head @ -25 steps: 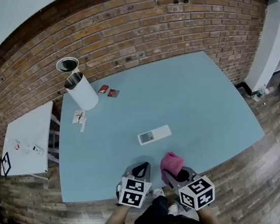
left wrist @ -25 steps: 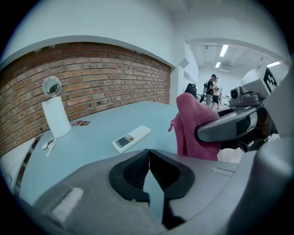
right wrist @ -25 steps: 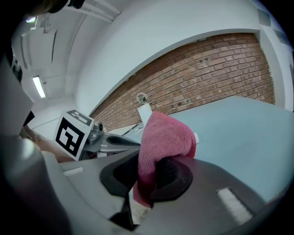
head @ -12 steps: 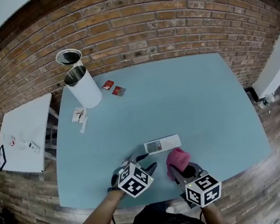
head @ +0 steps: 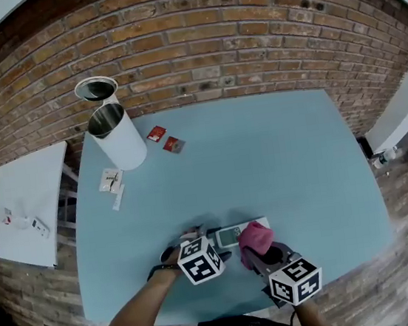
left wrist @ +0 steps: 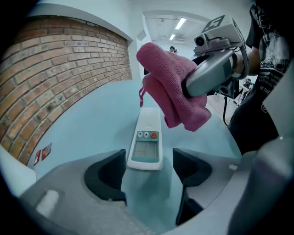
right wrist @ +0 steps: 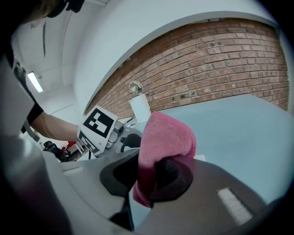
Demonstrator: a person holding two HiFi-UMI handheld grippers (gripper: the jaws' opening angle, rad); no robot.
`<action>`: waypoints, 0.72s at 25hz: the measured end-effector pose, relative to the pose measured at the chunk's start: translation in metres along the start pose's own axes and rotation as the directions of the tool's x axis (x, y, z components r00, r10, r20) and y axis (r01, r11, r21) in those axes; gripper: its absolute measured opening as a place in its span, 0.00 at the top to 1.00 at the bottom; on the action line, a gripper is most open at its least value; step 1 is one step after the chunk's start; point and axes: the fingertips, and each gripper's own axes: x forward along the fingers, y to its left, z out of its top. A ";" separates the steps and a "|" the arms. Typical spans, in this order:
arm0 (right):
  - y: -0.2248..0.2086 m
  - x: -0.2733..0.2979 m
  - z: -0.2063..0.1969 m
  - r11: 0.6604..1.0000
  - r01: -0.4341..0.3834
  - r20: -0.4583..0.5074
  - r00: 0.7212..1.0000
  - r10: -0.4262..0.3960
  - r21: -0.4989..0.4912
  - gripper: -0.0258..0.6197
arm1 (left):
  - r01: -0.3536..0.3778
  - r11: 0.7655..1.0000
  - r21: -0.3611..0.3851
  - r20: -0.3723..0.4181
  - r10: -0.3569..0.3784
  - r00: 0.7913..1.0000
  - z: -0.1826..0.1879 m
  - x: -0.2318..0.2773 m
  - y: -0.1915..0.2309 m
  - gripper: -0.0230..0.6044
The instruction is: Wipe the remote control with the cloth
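The white remote control lies flat on the light blue table, near its front. My left gripper points down at the remote's left end. Its jaws are opening, and that end lies between the fingertips with a gap on each side. My right gripper is shut on the pink cloth, which hangs over the remote's right part. In the right gripper view the cloth bulges up from between the pads. In the left gripper view the cloth hovers just above the remote's far half.
A white cylindrical bin stands at the table's back left, with a second can behind it. Two red packets and paper scraps lie near them. A white side table stands to the left. A brick wall runs behind.
Both grippers moved from the table's front edge up to the remote. The left jaws went from shut to wide open around the remote's end. The cloth now hangs over the remote.
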 end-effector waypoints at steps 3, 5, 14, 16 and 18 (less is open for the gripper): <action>-0.003 0.014 0.007 0.999 -0.021 -0.010 1.000 0.021 0.026 0.86 | 0.034 0.999 -0.002 0.009 -0.034 0.999 0.000 0.007 0.006 0.43; -0.006 0.024 0.011 0.998 -0.038 -0.017 0.999 0.039 0.057 0.86 | 0.061 0.998 -0.008 0.013 -0.061 0.998 0.002 0.012 0.008 0.43; -0.002 0.065 0.026 0.984 -0.130 -0.032 0.990 0.135 0.117 0.86 | 0.146 0.989 -0.001 0.008 -0.146 0.989 0.001 0.022 -0.003 0.44; 0.005 0.074 0.024 0.982 -0.157 -0.042 0.986 0.162 0.107 0.86 | 0.146 0.989 -0.006 0.024 -0.146 0.989 0.000 0.021 -0.004 0.43; 0.010 0.083 0.020 0.980 -0.170 -0.053 0.983 0.176 0.101 0.86 | 0.141 0.990 -0.006 0.030 -0.140 0.990 0.000 0.021 -0.003 0.43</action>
